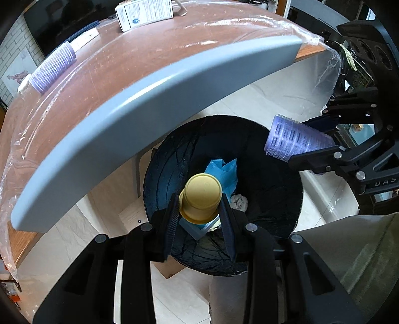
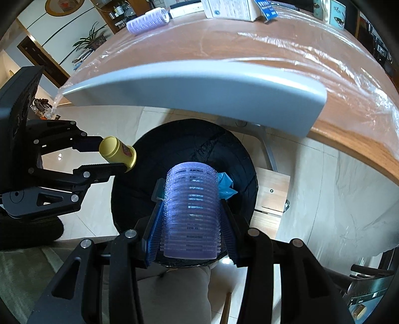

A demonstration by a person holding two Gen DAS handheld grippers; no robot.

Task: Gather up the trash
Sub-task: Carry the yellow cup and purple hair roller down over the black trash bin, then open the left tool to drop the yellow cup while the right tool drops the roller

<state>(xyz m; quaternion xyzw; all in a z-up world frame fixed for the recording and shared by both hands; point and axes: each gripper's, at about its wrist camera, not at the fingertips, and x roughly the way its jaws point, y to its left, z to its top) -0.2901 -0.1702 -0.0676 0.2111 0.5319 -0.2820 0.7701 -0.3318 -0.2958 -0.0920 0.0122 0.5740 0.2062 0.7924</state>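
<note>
Both grippers were held over the black-lined trash bin, which stood on the floor just off the near edge of the table. Some trash had already been collected: blue crumpled paper and a pale wad lay at the bottom of the bin.

The left gripper was pinched on a small yellow cup, held across its body between the two fingers with its base turned toward the camera; the cup hung over the bin's opening, nearer its left side as shown by the right wrist view. The right gripper was clamped on a purple hair roller, which lay lengthwise between the fingers and projected past their tips, directly above the bin's near half. Neither item had been released, so two drops were judged to remain.

More was left on the plastic-covered table: a second purple hair roller lay at the far left, well apart from both grippers, and a white printed box stood at the far edge. Whether the box counted as trash could not be told. The task was judged to be partway done, with the release over the bin as the step in hand.
</note>
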